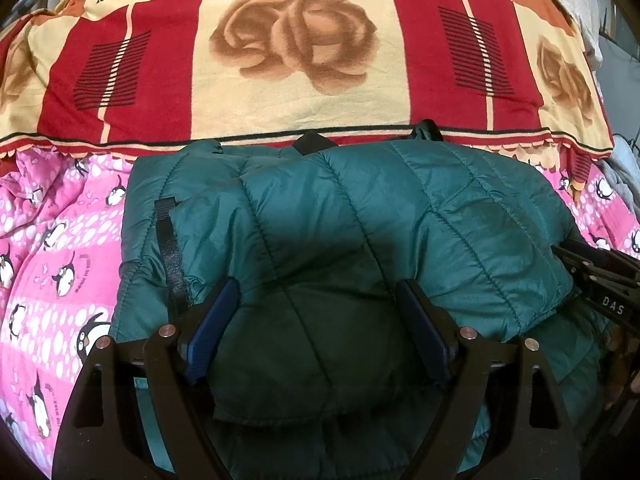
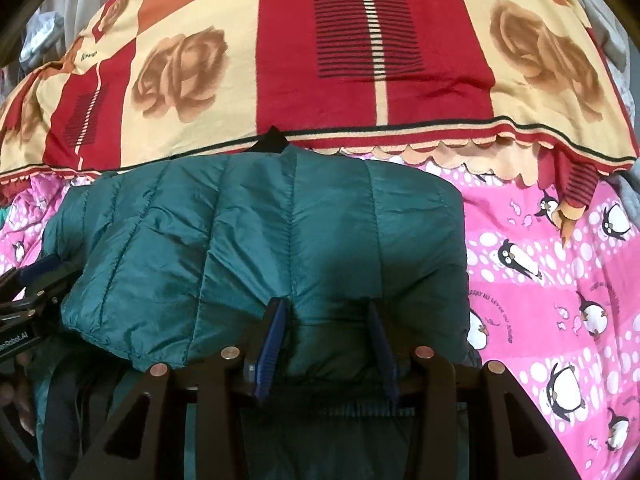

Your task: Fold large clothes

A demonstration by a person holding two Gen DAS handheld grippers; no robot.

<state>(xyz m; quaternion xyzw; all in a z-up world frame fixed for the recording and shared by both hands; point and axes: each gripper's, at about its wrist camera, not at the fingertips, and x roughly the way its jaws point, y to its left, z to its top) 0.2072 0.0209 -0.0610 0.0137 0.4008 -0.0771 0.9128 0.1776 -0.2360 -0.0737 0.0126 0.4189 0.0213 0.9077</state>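
the bed (image 1: 48,264) has a pink penguin sheet, and a red and cream rose blanket (image 1: 296,92) lies behind. the green quilted jacket (image 1: 360,216), folded, lies on the sheet in front of this blanket. the left claw (image 1: 316,328) stands wide around a puffy fold. the right claw (image 2: 328,340) is narrower and squeezes the jacket's near edge.

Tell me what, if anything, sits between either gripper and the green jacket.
Nothing visible does. The left gripper and the right gripper each straddle a bulge of the green jacket at its near edge, with padded fabric directly between the blue pads.
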